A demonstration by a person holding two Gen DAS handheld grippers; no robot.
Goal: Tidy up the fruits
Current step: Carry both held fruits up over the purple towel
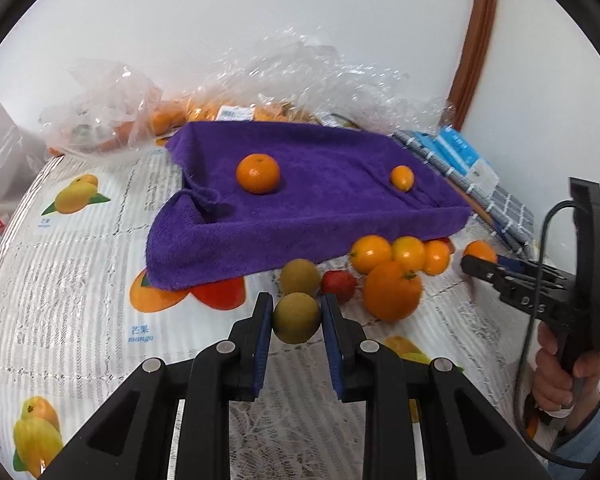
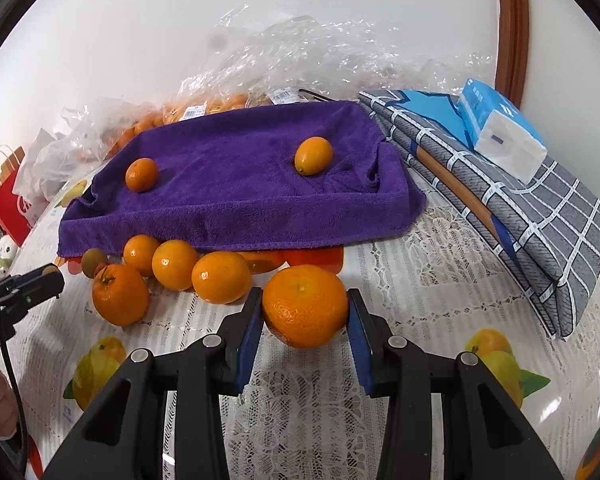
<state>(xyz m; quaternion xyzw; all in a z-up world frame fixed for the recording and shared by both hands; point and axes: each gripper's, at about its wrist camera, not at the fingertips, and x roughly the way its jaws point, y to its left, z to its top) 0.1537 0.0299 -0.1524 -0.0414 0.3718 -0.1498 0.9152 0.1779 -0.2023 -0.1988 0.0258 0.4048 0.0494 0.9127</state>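
My left gripper [image 1: 296, 312] is shut on a brownish-green round fruit [image 1: 296, 318] just above the tablecloth. My right gripper [image 2: 305, 306] is shut on a mandarin [image 2: 305, 306]; it also shows in the left wrist view [image 1: 470, 264]. A purple towel-lined tray [image 1: 380, 216] holds a mandarin [image 1: 258, 173] and a kumquat [image 1: 402, 178]. Before it lie a second brownish-green fruit [image 1: 300, 277], a strawberry [image 1: 339, 283], a large orange [image 1: 393, 290] and several small oranges [image 1: 371, 253]. The same pile shows in the right wrist view [image 2: 221, 277].
Clear plastic bags of oranges [image 1: 204, 110] lie behind the tray by the wall. Folded grey checked cloth [image 2: 540, 216] with a blue tissue pack [image 2: 500, 134] sits to the right. A red paper bag [image 2: 8, 208] stands at the far left. The fruit-print tablecloth [image 1: 80, 280] covers the table.
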